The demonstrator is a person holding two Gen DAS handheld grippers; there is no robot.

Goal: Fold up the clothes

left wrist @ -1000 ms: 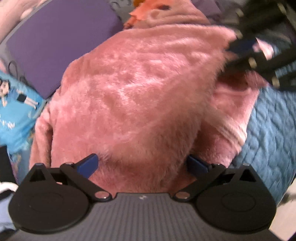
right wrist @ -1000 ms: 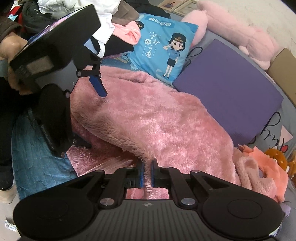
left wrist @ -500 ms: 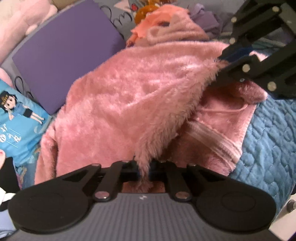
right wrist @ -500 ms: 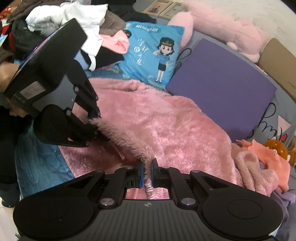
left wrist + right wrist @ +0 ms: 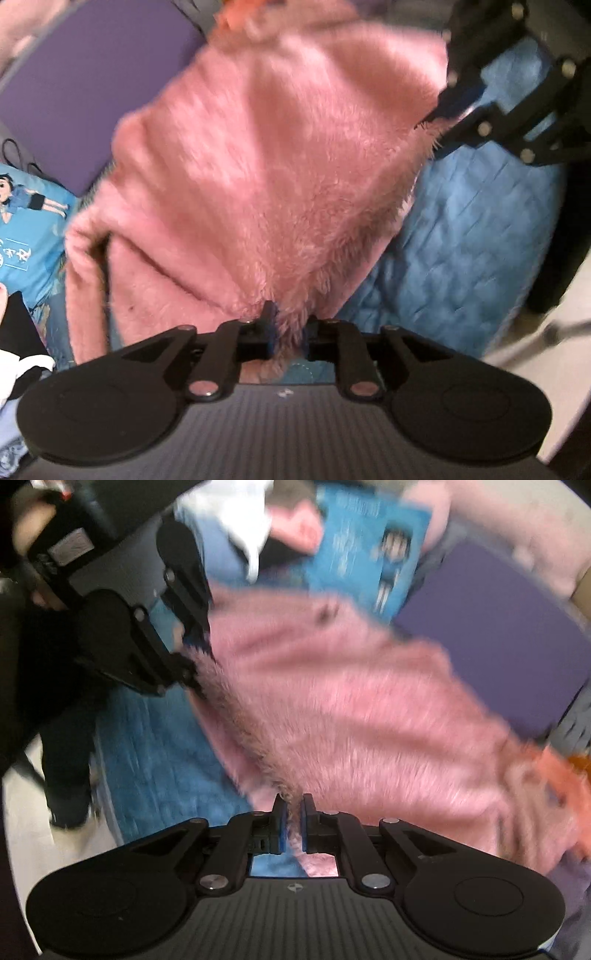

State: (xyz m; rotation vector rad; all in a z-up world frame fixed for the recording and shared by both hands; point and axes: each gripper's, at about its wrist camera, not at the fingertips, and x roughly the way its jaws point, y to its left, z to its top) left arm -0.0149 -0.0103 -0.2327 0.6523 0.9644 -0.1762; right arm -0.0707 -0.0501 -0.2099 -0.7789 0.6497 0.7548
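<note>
— Grip status?
— My left gripper [image 5: 286, 332] is pinched tight on the hem of the fluffy pink fleece garment [image 5: 277, 166]; my right gripper [image 5: 291, 823] is clamped on another edge.
— Garment location?
— Centre of both blurred frames, raised over the blue quilted bedspread [image 5: 461, 240]; purple cushion [image 5: 498, 635] upper right of the right view.

motion-blurred pink fleece [image 5: 362, 716], blue pillow [image 5: 369, 554] print beside it smeared, left tongs [image 5: 286, 332] pads buried in fleece
</note>
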